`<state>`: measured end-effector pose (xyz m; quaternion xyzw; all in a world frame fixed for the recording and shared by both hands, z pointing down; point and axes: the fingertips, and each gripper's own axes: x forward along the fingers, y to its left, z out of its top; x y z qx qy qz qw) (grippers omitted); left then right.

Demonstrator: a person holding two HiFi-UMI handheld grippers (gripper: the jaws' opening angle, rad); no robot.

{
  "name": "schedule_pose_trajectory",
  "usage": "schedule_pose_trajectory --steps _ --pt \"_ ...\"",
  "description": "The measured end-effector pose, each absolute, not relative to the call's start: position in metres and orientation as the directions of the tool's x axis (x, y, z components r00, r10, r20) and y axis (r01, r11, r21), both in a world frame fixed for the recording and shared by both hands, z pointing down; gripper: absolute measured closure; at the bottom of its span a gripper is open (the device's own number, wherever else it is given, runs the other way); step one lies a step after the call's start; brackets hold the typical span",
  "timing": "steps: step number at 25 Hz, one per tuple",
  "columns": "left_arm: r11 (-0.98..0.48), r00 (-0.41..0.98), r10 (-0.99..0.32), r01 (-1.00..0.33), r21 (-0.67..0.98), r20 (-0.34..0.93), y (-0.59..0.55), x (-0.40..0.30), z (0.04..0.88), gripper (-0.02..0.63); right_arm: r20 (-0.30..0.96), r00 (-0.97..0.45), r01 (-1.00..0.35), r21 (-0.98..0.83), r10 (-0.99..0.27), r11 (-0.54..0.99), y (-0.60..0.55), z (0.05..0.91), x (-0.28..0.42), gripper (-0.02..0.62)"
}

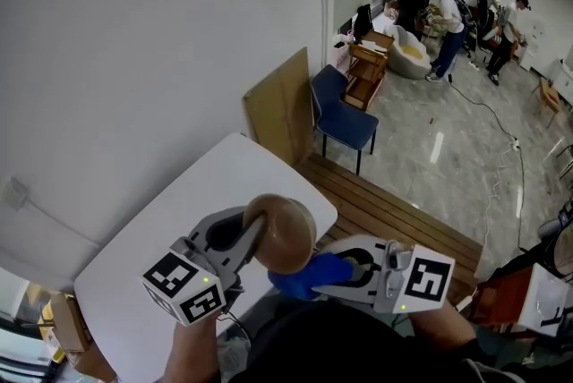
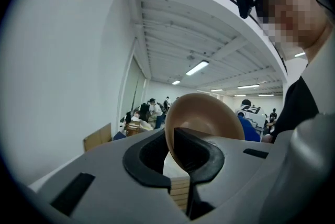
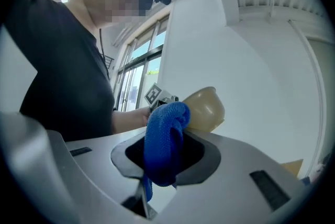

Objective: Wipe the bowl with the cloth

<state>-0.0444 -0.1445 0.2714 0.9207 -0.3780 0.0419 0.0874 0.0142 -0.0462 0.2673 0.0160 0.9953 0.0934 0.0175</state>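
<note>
The tan bowl (image 1: pixel 282 234) is off the worktop, held in the air on its side. The left tool (image 1: pixel 253 238) is clamped on its rim: in the left gripper view the rim runs down between the two dark jaws, which close on it. Just right of and below the bowl, the right tool (image 1: pixel 347 268) has its jaws together on a bunched blue cloth (image 1: pixel 309 276). The cloth's free end reaches the bowl's lower side; whether it presses there cannot be told. Under and to the left of the bowl lies the white worktop (image 1: pixel 170 238), bare, with rounded corners, and the bowl hangs over its right-hand edge. Left of and behind the bowl, a plain white wall (image 1: pixel 134 59) stands close against the worktop, with a wall socket (image 1: pixel 15 191) low on it. To the right of the bowl a slatted wooden platform (image 1: pixel 394 216) runs beside the worktop's edge. Farther behind the bowl a brown board (image 1: pixel 279 108) leans on the wall, with a blue chair (image 1: pixel 345 113) beside it. Past these, well apart from the bowl, a glossy grey floor (image 1: pixel 448 140) opens wide toward several people (image 1: pixel 448 23) at the far end of the room.
</note>
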Motion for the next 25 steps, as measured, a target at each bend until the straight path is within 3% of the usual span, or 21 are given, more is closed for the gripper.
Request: schedule_pose_trajectory --steps 11,25 --pt "-0.768 0.751 -0.633 -0.64 -0.033 0.189 -0.111 -0.053 0.262 0.584 -0.056 -0.998 0.024 0.198 0.036 0.98 -0.042 0.242 0.031 0.518" --pt "-0.885 0.786 -0.452 -0.335 -0.324 0.422 -0.058 -0.006 0.28 0.586 -0.041 -0.999 0.023 0.217 0.032 0.976 -0.052 0.234 0.018 0.518"
